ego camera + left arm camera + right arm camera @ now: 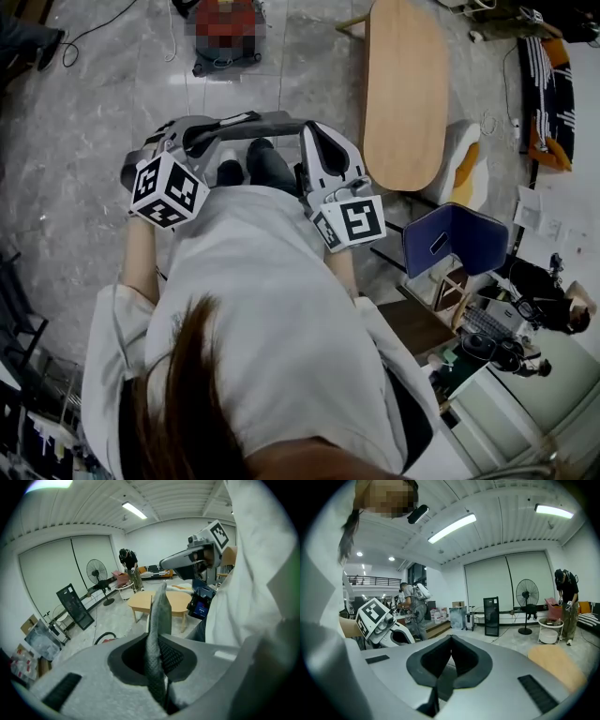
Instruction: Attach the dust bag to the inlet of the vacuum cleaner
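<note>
The grey mesh dust bag (158,620) stands up flat between the jaws of my left gripper (157,651), which is shut on it. In the head view the bag (246,122) shows as a grey band stretching from my left gripper (199,133) towards my right gripper (307,133), both held close in front of the person's body. Whether the bag touches the right one I cannot tell. My right gripper (450,644) is shut, and nothing shows between the jaws in its own view. The red vacuum cleaner (225,30) sits on the floor ahead, with its black hose (104,637) beside it.
An oval wooden table (403,94) stands to the right of the vacuum cleaner, with a blue chair (455,239) near it. A pedestal fan (527,592), a black panel (491,616) and a standing person in black (565,604) are farther off. Cables lie on the marble floor (75,112).
</note>
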Tool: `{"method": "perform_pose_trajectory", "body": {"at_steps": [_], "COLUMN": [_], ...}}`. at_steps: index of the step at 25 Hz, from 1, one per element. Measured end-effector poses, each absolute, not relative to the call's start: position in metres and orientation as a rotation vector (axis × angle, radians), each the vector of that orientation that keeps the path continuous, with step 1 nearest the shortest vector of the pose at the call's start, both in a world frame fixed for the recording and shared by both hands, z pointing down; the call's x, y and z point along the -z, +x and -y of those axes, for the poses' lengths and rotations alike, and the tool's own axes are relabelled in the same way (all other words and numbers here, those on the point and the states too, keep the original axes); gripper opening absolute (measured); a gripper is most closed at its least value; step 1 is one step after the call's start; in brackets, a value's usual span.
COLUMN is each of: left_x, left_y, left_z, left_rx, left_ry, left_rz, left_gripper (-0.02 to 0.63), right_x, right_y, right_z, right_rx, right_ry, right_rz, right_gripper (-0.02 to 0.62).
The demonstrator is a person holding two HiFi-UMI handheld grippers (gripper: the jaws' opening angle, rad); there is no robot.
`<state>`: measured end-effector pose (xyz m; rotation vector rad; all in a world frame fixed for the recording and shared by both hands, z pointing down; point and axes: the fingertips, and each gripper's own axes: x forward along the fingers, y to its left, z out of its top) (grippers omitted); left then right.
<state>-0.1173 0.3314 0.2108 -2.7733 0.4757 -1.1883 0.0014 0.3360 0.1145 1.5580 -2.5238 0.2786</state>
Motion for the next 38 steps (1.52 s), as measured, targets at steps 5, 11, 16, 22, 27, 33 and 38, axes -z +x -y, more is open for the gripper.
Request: {"method": "perform_pose_trajectory", "body": {"at_steps": [5,11,16,22,27,33,38], "left_x": [-0.223,-0.227,-0.225,-0.225,-0.226,-0.232,-0.234], "left_y": [-0.115,-0.096,-0.074,-0.048,-0.035,-0.037,-0.047], "left_z": [-0.307,-0.259,-0.220,-0.186,-0.171,-0.156,-0.138], "left_rx": [1.235,1.295,1.319,1.324,1.319,1.312,1.292], "left_ry": [-2.793,-2.760,-2.749,-2.736,-2.744,-2.767,-2.796], "left_rz": [-0.509,-0.564,-0.657,-0.735,-0.736,-0.682,-0.618], "left_gripper": [0.040,0.040,0.040,0.040,0.040,0.040,0.040], "right_x": [-0.121,-0.128,-0.122,-0.122,-0.130,-0.136,-0.132], "right_y": [0.011,0.042,0.070,0.099,0.107,0.097,0.079], "right_z": [-0.299,-0.240,-0.191,-0.152,-0.139,-0.121,-0.102], "right_rx": [-0.305,-0.352,-0.323,-0.295,-0.305,-0.316,-0.328], "right_ry": [1.540,1.516,1.450,1.393,1.363,1.351,1.367], "right_rz": [2.553,2.585,2.626,2.647,2.639,2.631,2.616], "right_gripper": [0.002,0.002,0.002,0.002,0.002,0.002,0.002]}}
